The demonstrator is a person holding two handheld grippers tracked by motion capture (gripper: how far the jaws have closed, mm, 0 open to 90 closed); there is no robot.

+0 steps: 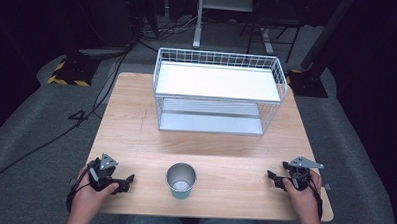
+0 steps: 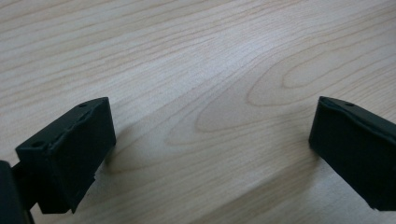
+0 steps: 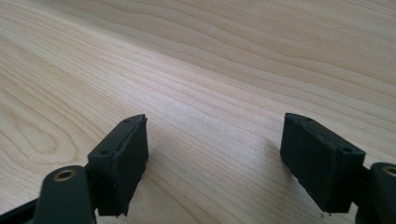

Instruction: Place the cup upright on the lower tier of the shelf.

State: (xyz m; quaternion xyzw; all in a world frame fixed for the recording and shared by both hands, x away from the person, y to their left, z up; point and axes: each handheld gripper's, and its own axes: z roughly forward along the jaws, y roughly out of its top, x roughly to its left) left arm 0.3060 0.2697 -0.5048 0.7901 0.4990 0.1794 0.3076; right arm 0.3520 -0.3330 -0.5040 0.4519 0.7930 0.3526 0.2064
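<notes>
While both grippers rest low on the wooden table, stands untouched between them: a metal cup near the front edge, upright, mouth up, long axis vertical

Left gripper to the cup's left, jaws pointing right toward it; seems slightly the nearer of the two, so likely the easier one for a sideways approach

Right gripper to the cup's right, jaws pointing left, well apart from the cup

Left gripper spread wide in its own view, nothing between the jaws but bare wood; right gripper likewise released and empty over the grain

Cup: round, slightly tapered, shiny steel rim and inside, teal outer wall lower down; smooth and probably slippery, so calls for a squeeze across the wall rather than at the rim

Behind the cup, near the far edge: a white wire rack with two flat shelves, thin grid walls, open toward the person; both shelves bare

Table pale, with flowing grain, matte and level

Jaws blocky, black, dull, with small screw holes
</notes>
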